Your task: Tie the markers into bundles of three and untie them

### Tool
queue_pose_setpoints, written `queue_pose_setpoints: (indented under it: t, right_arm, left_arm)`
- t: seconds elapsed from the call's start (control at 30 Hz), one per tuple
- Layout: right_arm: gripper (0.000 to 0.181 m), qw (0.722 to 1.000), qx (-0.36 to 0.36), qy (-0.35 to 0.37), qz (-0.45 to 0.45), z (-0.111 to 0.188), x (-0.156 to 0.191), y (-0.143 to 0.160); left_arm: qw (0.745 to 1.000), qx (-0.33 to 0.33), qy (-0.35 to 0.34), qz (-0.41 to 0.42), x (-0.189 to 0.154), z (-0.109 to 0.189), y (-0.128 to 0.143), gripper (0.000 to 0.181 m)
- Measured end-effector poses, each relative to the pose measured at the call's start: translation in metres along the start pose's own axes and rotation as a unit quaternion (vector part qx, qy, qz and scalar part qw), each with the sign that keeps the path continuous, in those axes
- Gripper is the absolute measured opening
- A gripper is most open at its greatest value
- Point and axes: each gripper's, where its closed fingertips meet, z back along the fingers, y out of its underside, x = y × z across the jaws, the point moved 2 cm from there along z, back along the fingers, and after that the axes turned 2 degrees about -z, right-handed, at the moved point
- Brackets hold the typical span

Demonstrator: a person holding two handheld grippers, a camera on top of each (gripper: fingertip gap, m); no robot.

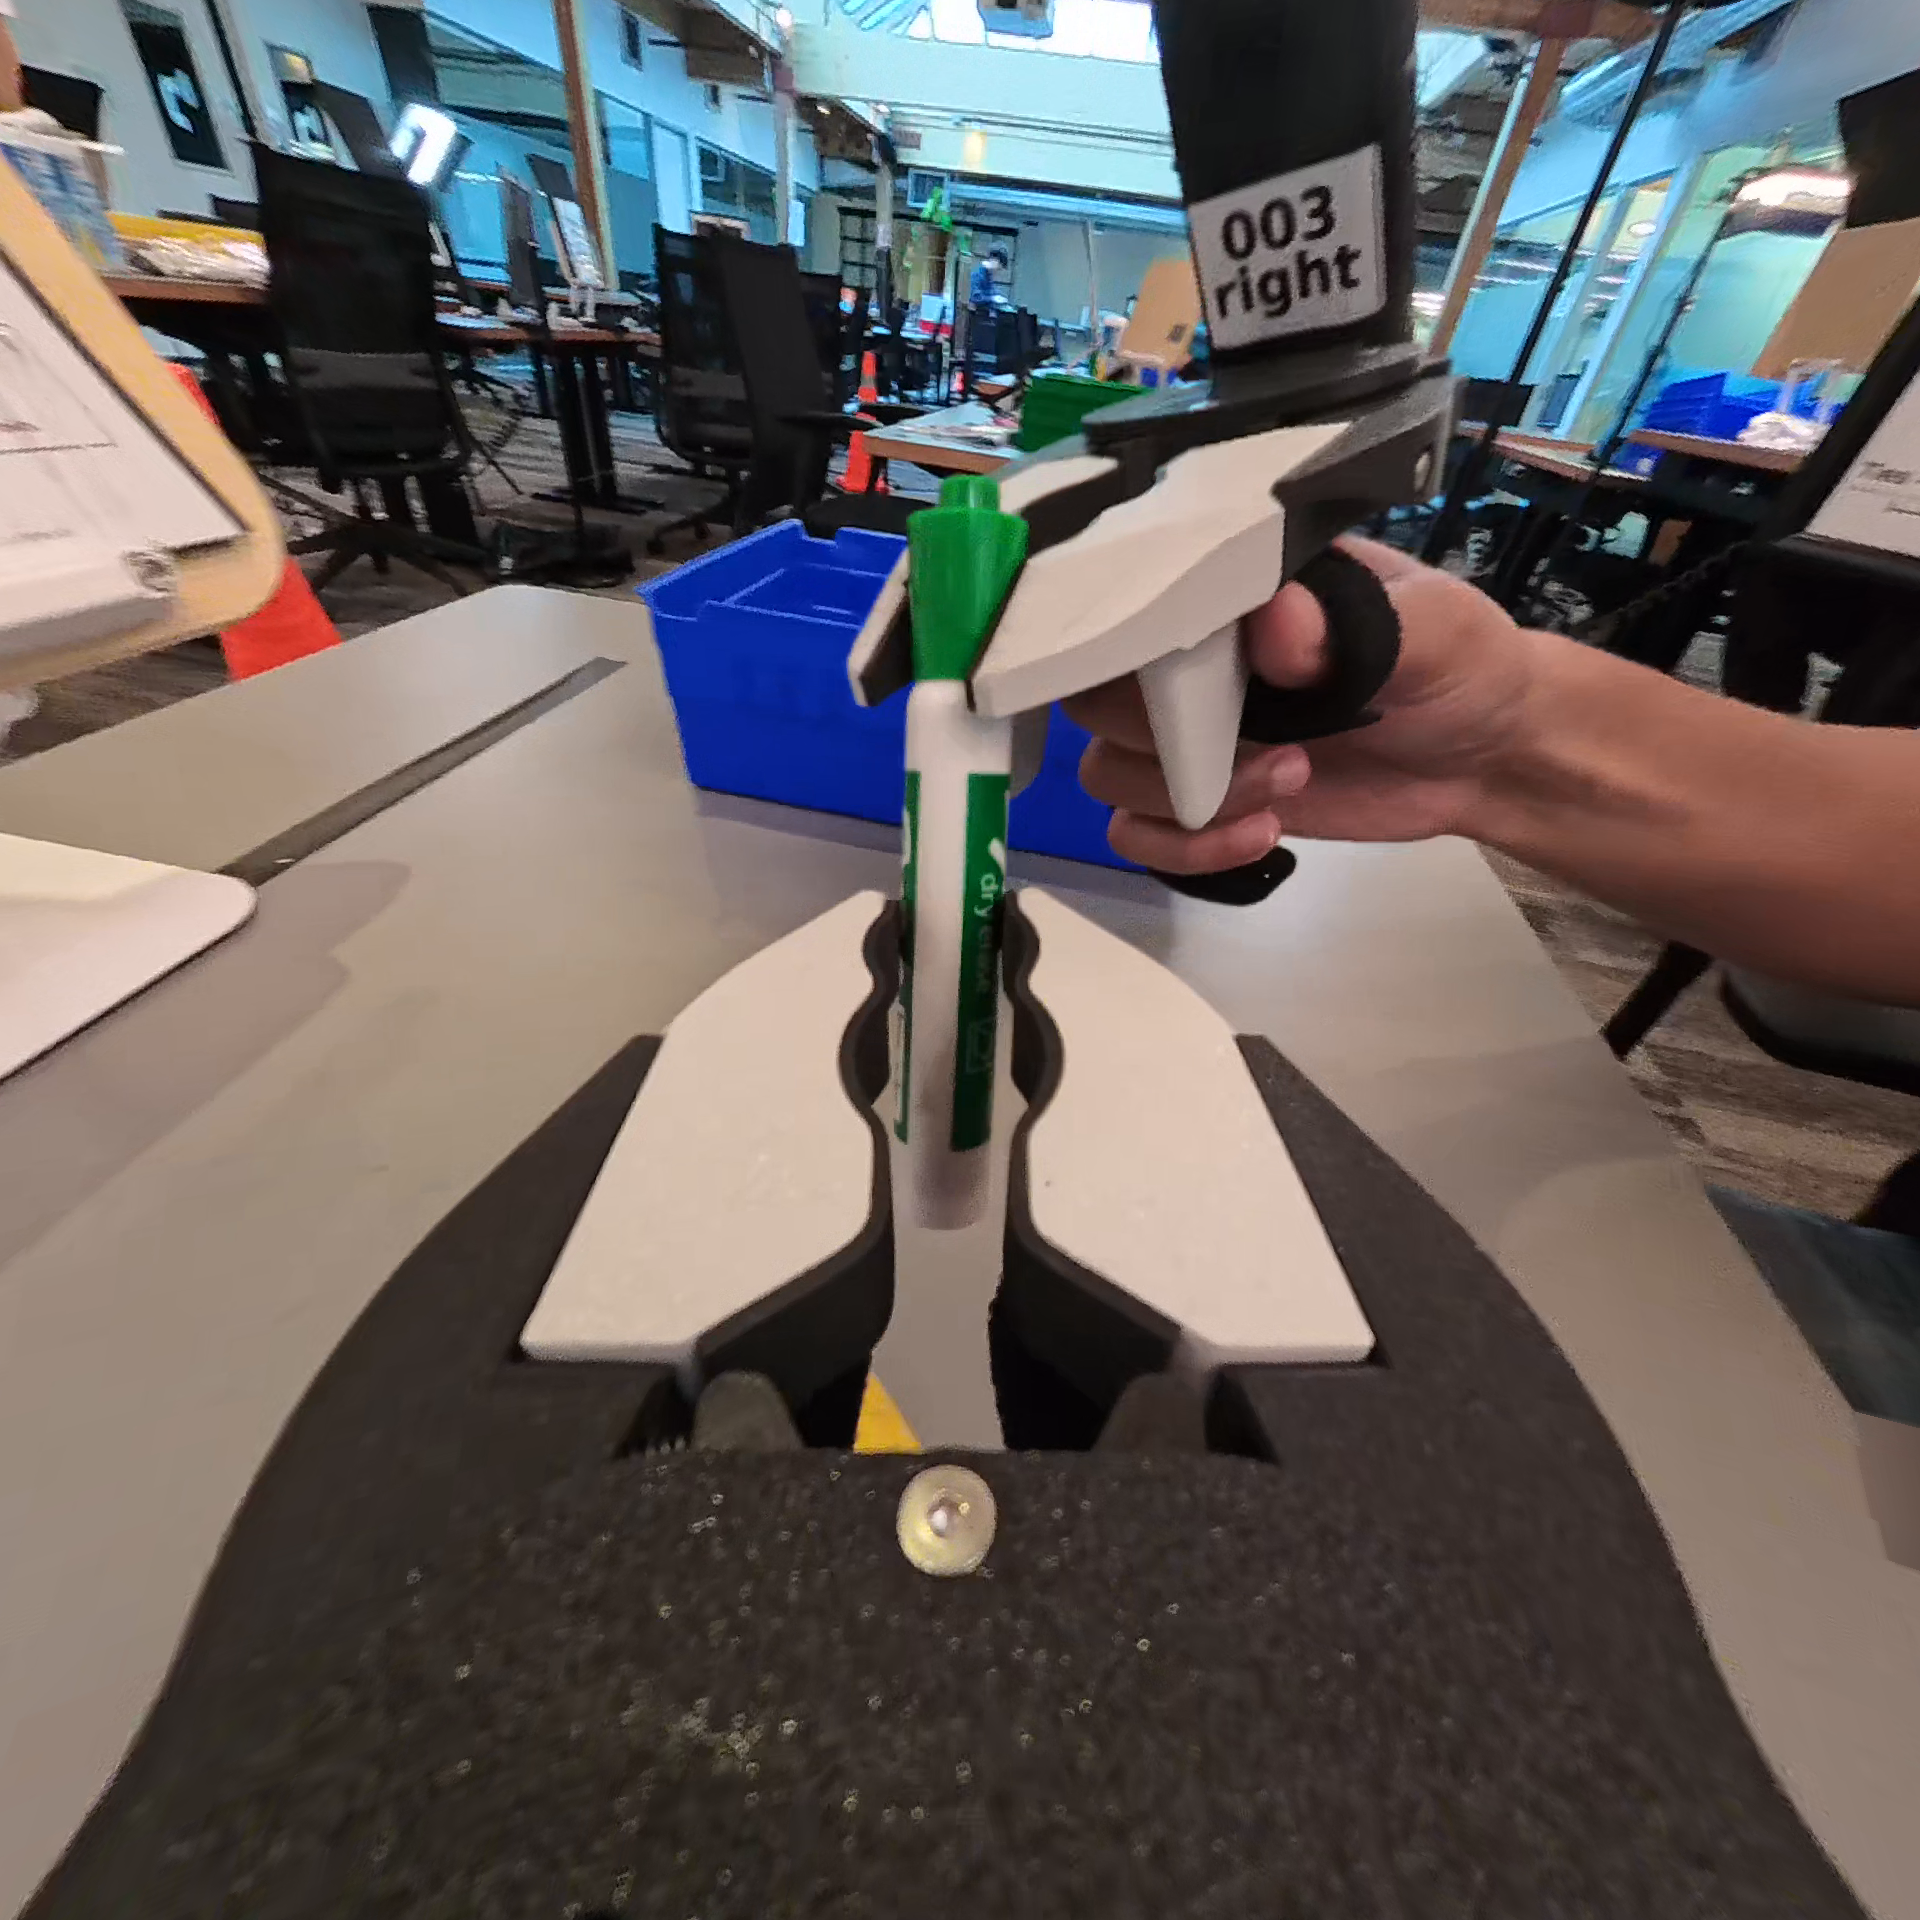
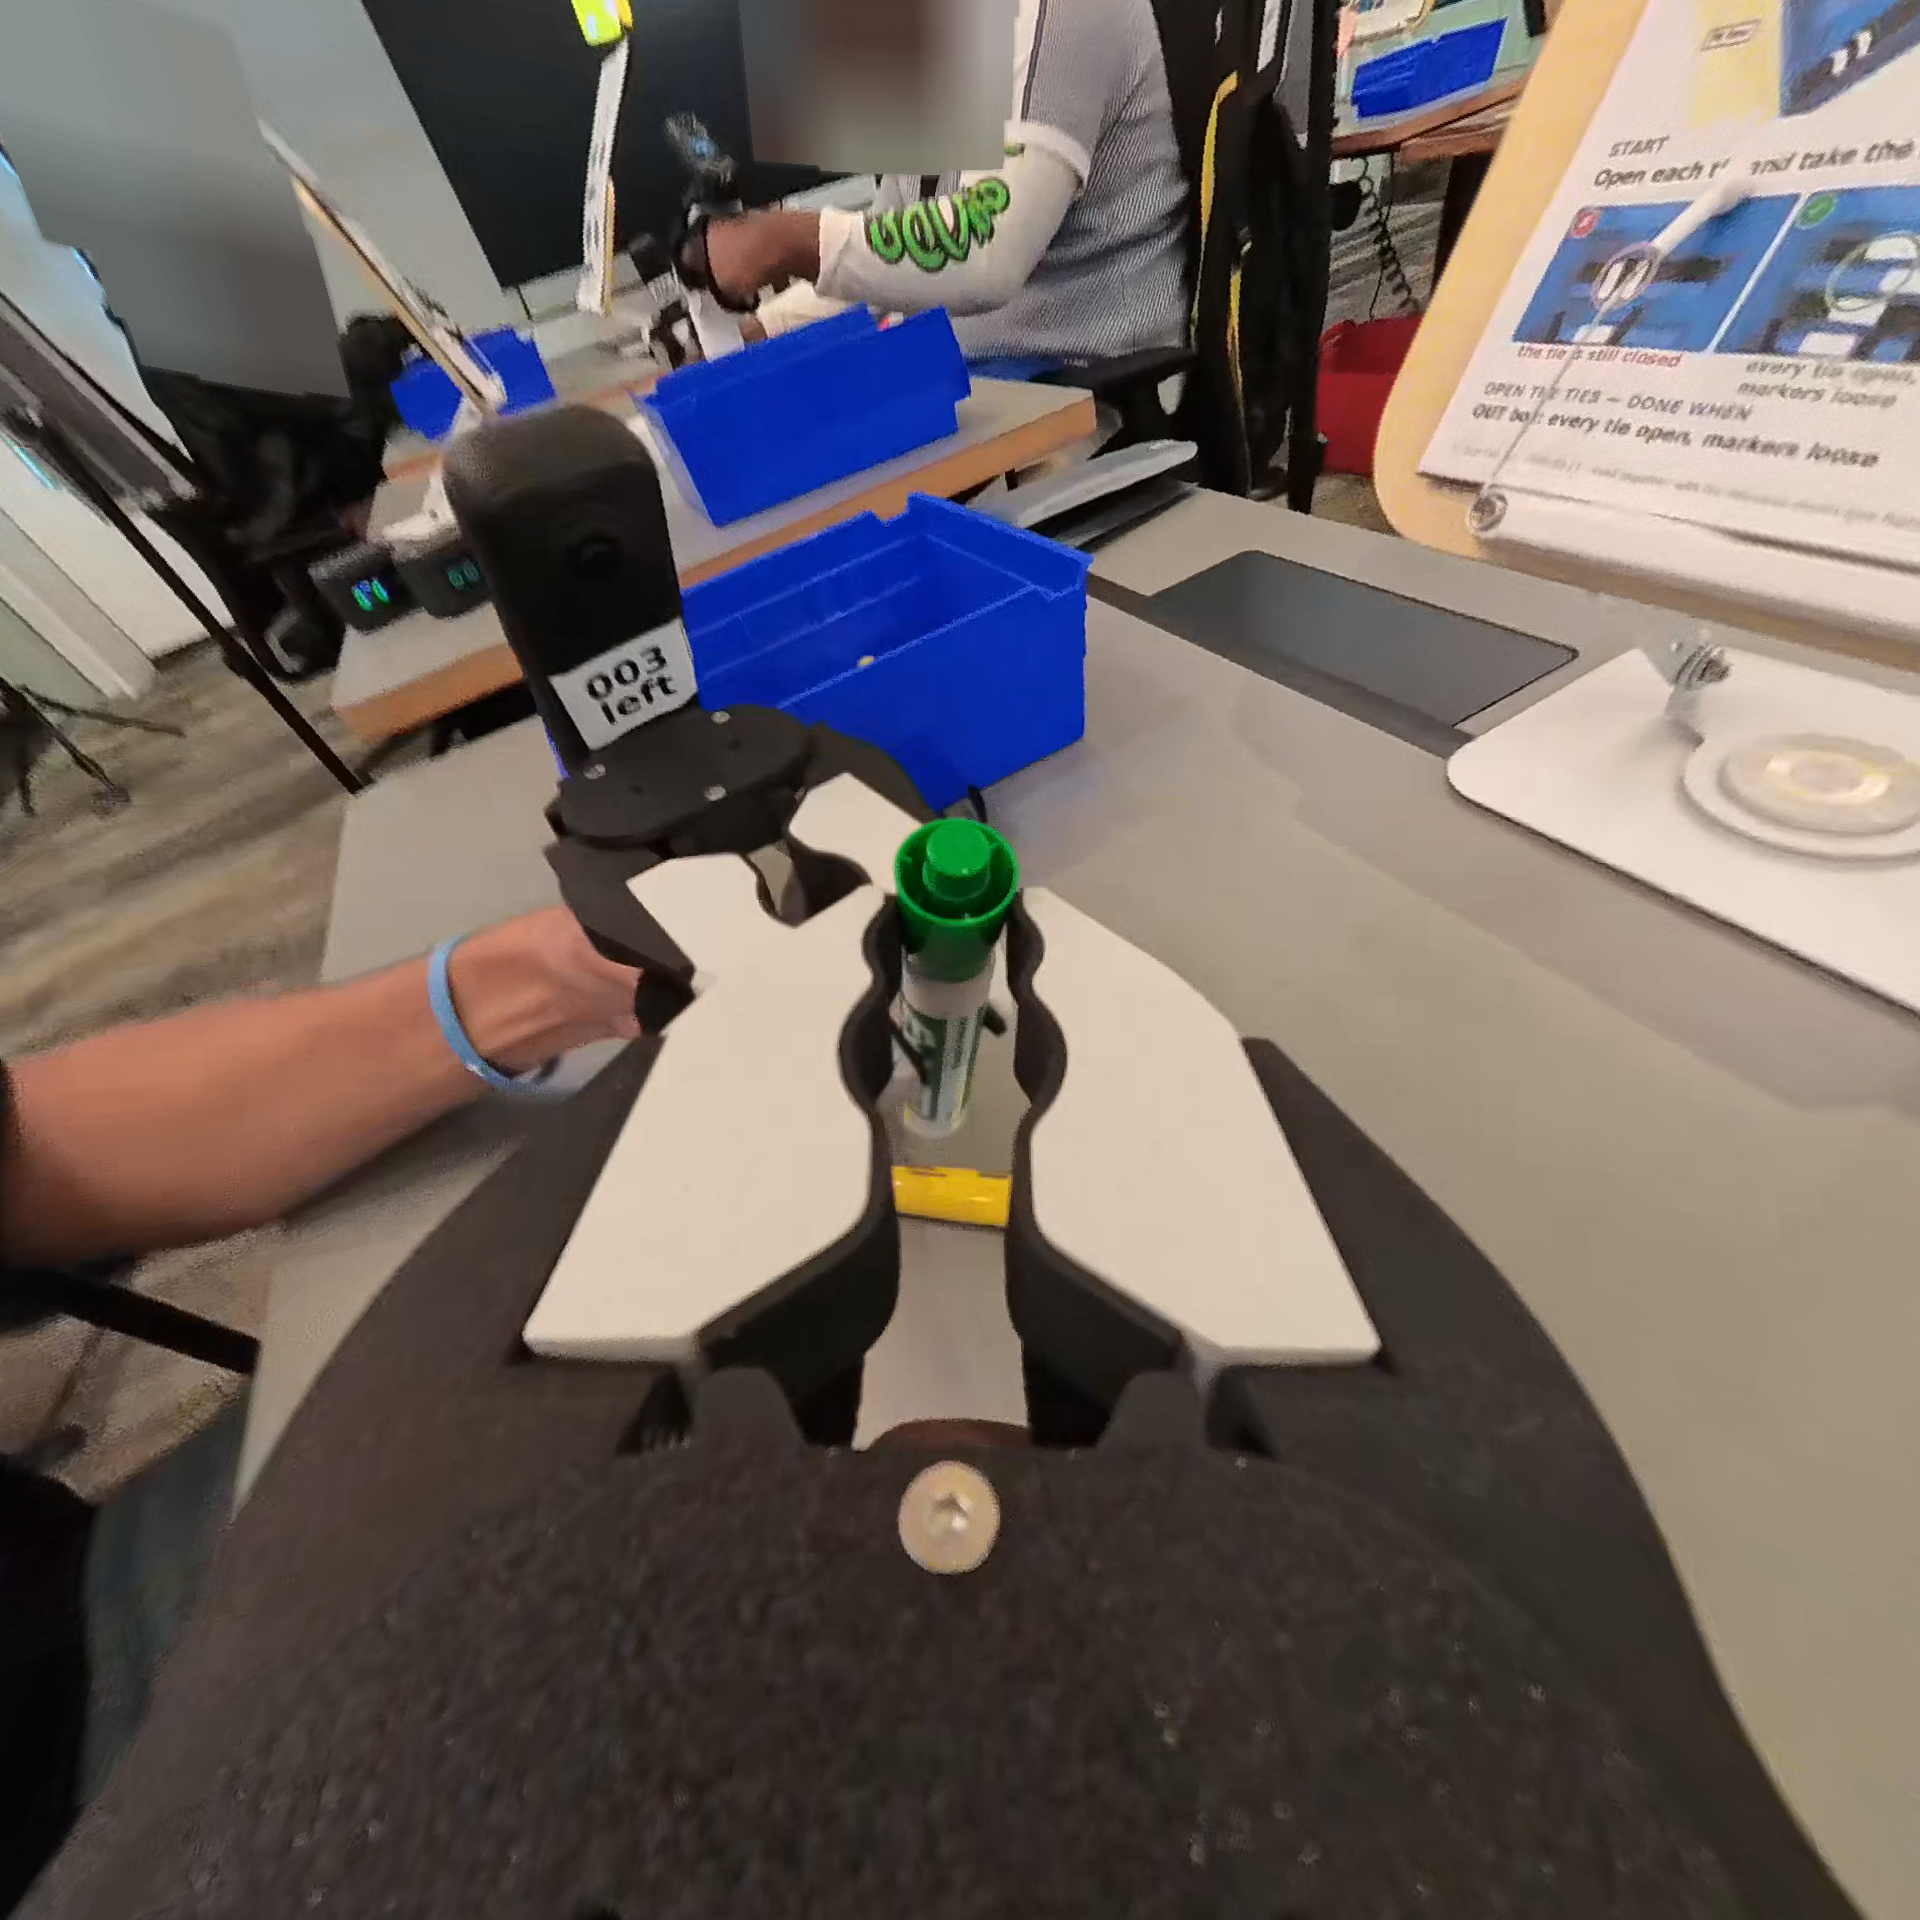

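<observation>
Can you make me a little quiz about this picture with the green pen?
1. True or false: both grippers hold the marker.
2. Which gripper pinches the cap? A left B right
3. What colour is the bin behind the marker?

Key: 1 true: the left gripper clamps the barrel, the right gripper the top end. 2 B. 3 blue.
</observation>
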Motion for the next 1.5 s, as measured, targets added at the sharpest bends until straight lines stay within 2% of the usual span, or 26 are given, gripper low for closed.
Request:
queue_pose_setpoints:
  t: [0.07, 0.17, 0.2, 0.43, 0.6, 0.77, 1.17, 1.5]
  right_arm:
    - [0.018, 0.999, 0.01, 0.026, 0.046, -0.005, -0.009, -0.007]
    - [0.019, 0.993, 0.047, 0.051, 0.094, -0.019, -0.03, -0.007]
    - [0.018, 0.991, 0.068, 0.06, 0.097, -0.025, -0.04, -0.004]
    - [0.019, 0.985, 0.098, 0.068, 0.123, -0.071, -0.07, 0.021]
    - [0.019, 0.988, 0.101, 0.06, 0.103, -0.08, -0.082, 0.034]
    - [0.019, 0.99, 0.104, 0.045, 0.086, -0.081, -0.084, 0.034]
    - [0.019, 0.985, 0.114, 0.055, 0.114, -0.086, -0.084, 0.04]
    - [0.042, 0.983, 0.122, 0.059, 0.127, -0.08, -0.08, 0.039]
  left_arm:
    - [1.0, 0.0, -0.022, 0.009, 0.011, 0.008, -0.001, 0.022]
    - [0.996, 0.017, -0.083, 0.019, 0.037, 0.026, -0.001, 0.052]
    - [0.994, 0.024, -0.105, 0.018, 0.046, 0.032, 0.0, 0.055]
    - [0.975, 0.015, -0.223, 0.001, 0.079, 0.056, 0.0, 0.045]
    - [0.975, 0.017, -0.219, 0.031, 0.082, 0.057, 0.009, 0.044]
    - [0.976, 0.032, -0.213, 0.022, 0.079, 0.052, 0.013, 0.044]
    - [0.978, 0.036, -0.204, 0.035, 0.079, 0.049, 0.018, 0.044]
    - [0.977, 0.034, -0.208, 0.036, 0.081, 0.05, 0.017, 0.045]
